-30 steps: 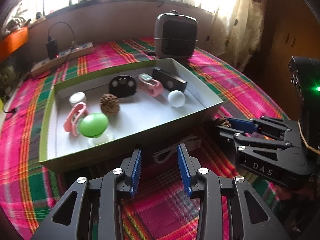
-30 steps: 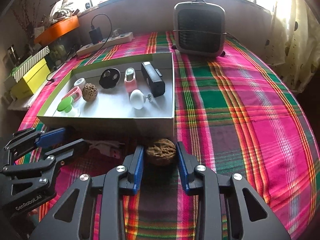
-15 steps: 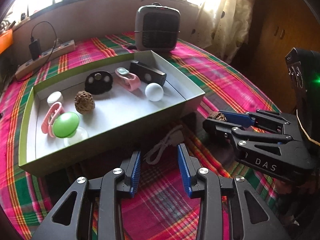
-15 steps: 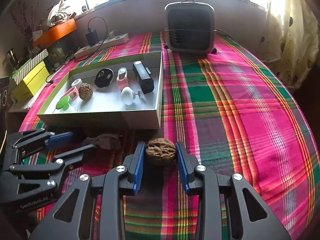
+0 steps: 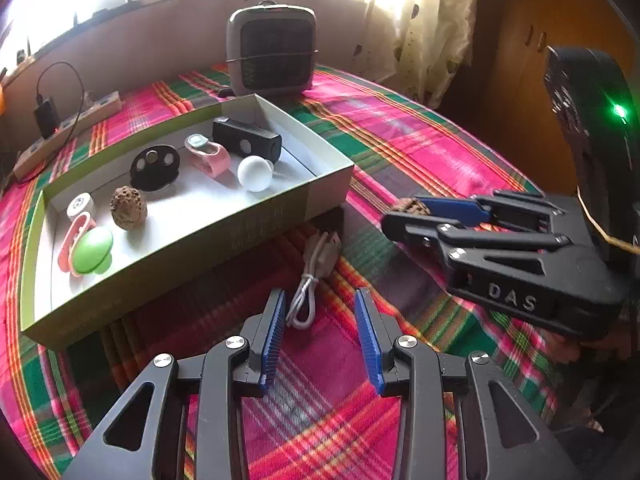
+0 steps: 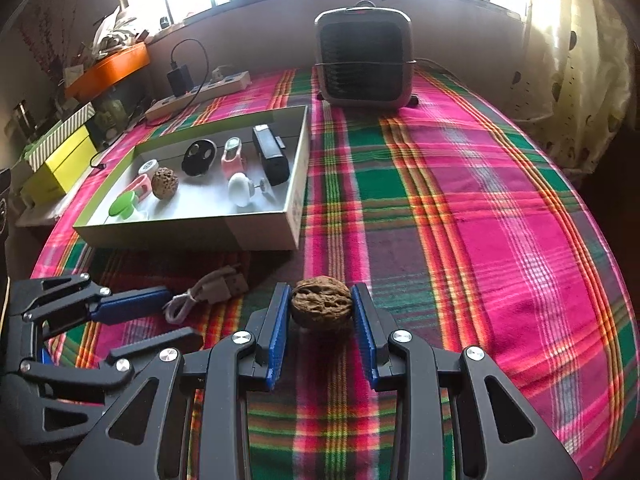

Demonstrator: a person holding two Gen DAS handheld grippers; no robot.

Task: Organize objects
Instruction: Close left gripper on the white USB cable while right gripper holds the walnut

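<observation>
A plaid-covered counter [image 6: 460, 208] under a bright window, with a grey fan heater [image 6: 363, 63] at the back.

Going down in size, we see the green-edged tray [image 6: 298, 184] left of centre, holding a black box, a black disc, pink clips, a white ball, a green knob and a brown nut. Our left gripper [image 5: 320, 322] has its jaws apart with nothing pressed between them, hovering just over a coiled white cable [image 5: 310, 280] that lies on the cloth in front of the tray. Our right gripper [image 6: 321, 322] is clamped on a walnut [image 6: 321, 305], held just above the cloth, near the tray's front corner and outside it.
</observation>
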